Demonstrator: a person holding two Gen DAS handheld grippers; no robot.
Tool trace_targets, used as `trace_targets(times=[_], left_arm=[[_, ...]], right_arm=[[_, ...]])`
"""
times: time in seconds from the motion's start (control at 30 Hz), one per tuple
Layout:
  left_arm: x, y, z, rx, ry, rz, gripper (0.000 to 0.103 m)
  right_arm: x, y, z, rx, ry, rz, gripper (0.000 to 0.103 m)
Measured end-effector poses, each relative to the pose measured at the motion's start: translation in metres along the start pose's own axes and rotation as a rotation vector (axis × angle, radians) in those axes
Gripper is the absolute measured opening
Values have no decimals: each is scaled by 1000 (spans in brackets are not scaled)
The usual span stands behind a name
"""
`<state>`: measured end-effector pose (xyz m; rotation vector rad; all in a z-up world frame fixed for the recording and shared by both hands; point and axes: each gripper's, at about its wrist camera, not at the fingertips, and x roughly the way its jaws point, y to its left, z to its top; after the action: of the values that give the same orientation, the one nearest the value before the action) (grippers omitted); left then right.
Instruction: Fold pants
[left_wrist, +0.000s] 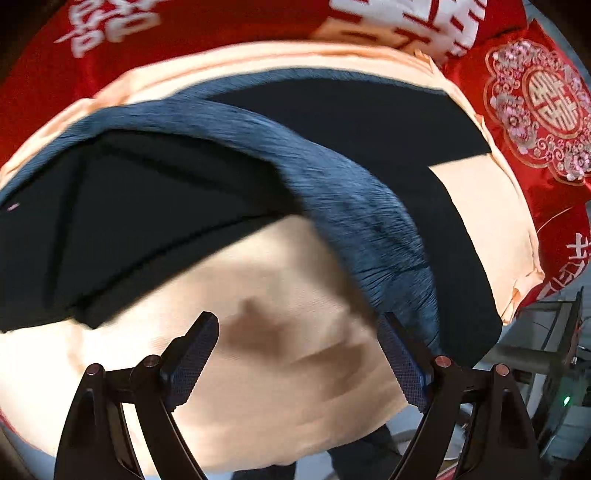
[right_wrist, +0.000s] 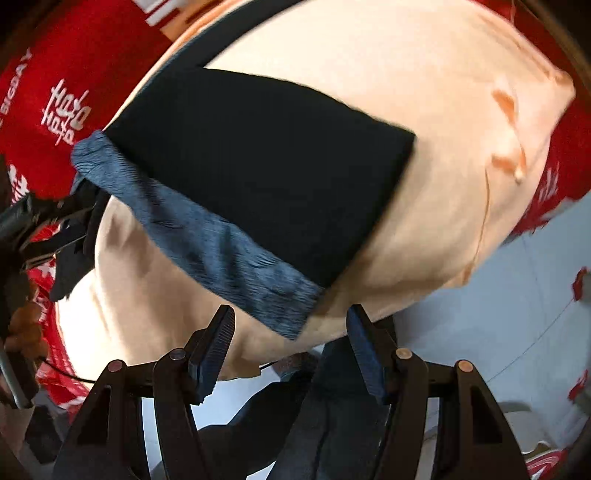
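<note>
Pants (left_wrist: 236, 177), dark navy with a ribbed blue waistband (left_wrist: 354, 206), lying partly folded on a peach cloth (left_wrist: 280, 369) over a red printed cover (left_wrist: 184, 48). Left gripper (left_wrist: 299, 354) spread wide, empty, hovering over bare peach cloth; waistband end just past the fingertip at 2 o'clock, not pinched; dark fabric panel at 10 o'clock. Right gripper (right_wrist: 290, 328) likewise wide apart, nothing held; waistband corner (right_wrist: 295, 314) reaching down between the fingertips at 12 o'clock, contact impossible to tell. Folded dark leg (right_wrist: 266, 162) further up at 12 o'clock. Left gripper visible in right wrist view at 9 o'clock, beside the waistband's far end (right_wrist: 92, 155).
</note>
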<state>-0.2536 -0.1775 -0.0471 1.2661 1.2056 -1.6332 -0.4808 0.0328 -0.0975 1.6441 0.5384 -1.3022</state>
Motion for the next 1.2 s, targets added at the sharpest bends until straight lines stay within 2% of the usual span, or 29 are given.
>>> trace_targets(times=[0.23,0.3,0.37,0.4,0.43,0.5,0.53,0.57,0.63,0.8,0.97,1.1,1.13,1.17,1.2], left_arm=[[18,-25,16,7,20,-14,88],[21,-35,17,20,20,-29,88],[24,-40,16,27,25,-20,88],[24,-40,15,27,28,-23,88],[25,-41,15,24,28,-30,87],[24,-44,15,18,26,-55,62],[25,-46,17,20,41,-77,37],[25,-50,19,17,60,-105,26],[22,-55,25,21,55,-108,26],[-10,-67,54,20,-11,-135,26],[-28,-71,109,-4,-69,-111,26],[-42,-64,163,-15,-141,-71,28],[-44,-61,170,-17,-146,-60,45],[-47,-59,177,-23,-170,-20,67],[-48,-57,180,-28,-187,4,74]], right_arm=[[13,-8,-1,-9,16,166,67],[19,-4,1,-12,29,194,63],[24,-2,6,0,61,215,35],[25,-1,6,15,77,224,27],[23,-3,7,33,92,230,8],[11,-10,9,57,95,241,7],[2,-9,13,53,84,252,7],[-9,-6,20,34,77,263,6],[-26,-2,29,-1,59,276,6],[-86,21,92,-116,-49,305,6],[-129,40,200,-201,-165,292,4],[-129,57,293,-243,-194,253,4],[-125,62,311,-244,-193,239,4],[-120,64,329,-247,-190,217,4],[-115,58,341,-251,-186,193,4]])
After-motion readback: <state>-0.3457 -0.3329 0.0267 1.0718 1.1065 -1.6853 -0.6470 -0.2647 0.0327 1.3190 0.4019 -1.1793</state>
